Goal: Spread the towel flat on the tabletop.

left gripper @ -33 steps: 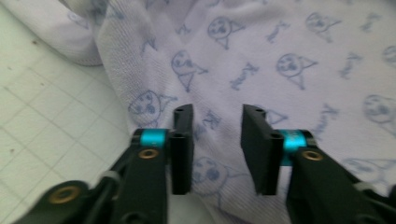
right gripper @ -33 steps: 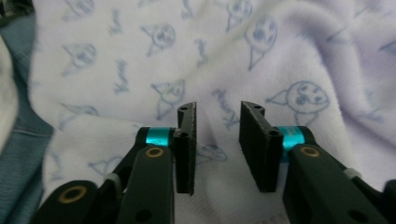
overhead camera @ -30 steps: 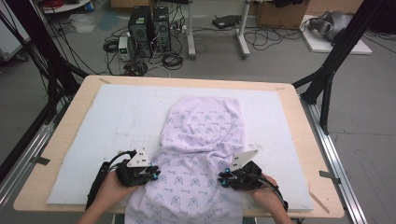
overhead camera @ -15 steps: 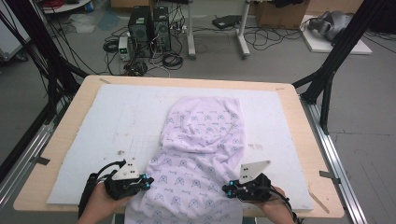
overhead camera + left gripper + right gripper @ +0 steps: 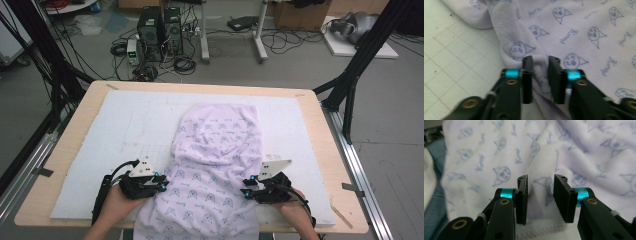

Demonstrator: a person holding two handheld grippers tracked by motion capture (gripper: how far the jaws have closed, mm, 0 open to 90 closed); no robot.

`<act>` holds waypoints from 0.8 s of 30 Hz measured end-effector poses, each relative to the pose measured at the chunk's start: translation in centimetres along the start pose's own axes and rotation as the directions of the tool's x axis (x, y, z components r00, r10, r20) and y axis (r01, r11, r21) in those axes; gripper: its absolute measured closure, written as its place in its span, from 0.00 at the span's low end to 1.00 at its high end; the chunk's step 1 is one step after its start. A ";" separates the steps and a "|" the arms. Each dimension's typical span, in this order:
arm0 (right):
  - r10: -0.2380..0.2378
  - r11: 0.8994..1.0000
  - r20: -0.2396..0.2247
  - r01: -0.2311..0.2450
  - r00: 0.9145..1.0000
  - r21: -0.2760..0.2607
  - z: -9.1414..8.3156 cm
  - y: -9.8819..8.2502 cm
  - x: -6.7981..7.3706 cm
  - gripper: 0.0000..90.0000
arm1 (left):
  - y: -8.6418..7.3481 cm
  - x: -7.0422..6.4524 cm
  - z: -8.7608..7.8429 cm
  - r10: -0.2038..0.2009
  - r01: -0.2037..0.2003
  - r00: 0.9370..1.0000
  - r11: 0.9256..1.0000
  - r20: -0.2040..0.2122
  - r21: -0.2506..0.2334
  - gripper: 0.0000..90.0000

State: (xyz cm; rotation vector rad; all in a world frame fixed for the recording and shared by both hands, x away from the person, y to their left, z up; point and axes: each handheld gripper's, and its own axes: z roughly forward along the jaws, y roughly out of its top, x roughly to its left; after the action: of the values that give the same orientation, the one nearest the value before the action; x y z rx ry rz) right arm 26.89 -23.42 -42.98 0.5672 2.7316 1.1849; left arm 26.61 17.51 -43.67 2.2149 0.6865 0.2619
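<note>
Since my left tongs [image 5: 540, 75] and right tongs [image 5: 540, 197] have just been opening, gapped around soft, light towel [image 5: 215, 150] edges, I'd regrip those side hems.

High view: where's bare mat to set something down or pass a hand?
Free: white mat left of the printed towel, and the strip to the towel's right, up to the table edge. Crowded: the near edge, where left gripper and right gripper flank the towel.

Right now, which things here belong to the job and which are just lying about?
In the job: towel; left gripper and right gripper, jaws just opening, a fold between each pair; white mat.
Lying about: computer towers, floor cables, cardboard box.
</note>
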 end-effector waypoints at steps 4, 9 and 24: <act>0.015 1.000 -0.020 -0.015 1.000 0.016 1.0 -0.4 0.0 0.72 | -0.3 -0.2 -0.6 0.021 -0.021 1.000 1.000 -0.014 0.001 0.95; 0.004 1.000 -0.020 -0.003 1.000 0.029 0.8 -0.6 0.4 0.74 | -0.9 -0.6 -2.3 0.022 -0.022 1.000 0.999 -0.018 -0.029 0.96; -0.045 0.998 -0.057 0.047 0.997 0.046 -2.0 -0.7 2.4 0.83 | -1.1 -2.6 -5.7 0.040 -0.037 0.997 0.997 0.058 -0.063 0.78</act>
State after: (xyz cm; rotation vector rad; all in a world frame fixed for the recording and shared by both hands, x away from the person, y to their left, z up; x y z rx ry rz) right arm 23.96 -24.30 -41.97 0.4807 2.8100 1.1458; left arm 21.78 20.29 -40.55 2.1696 0.5964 0.2328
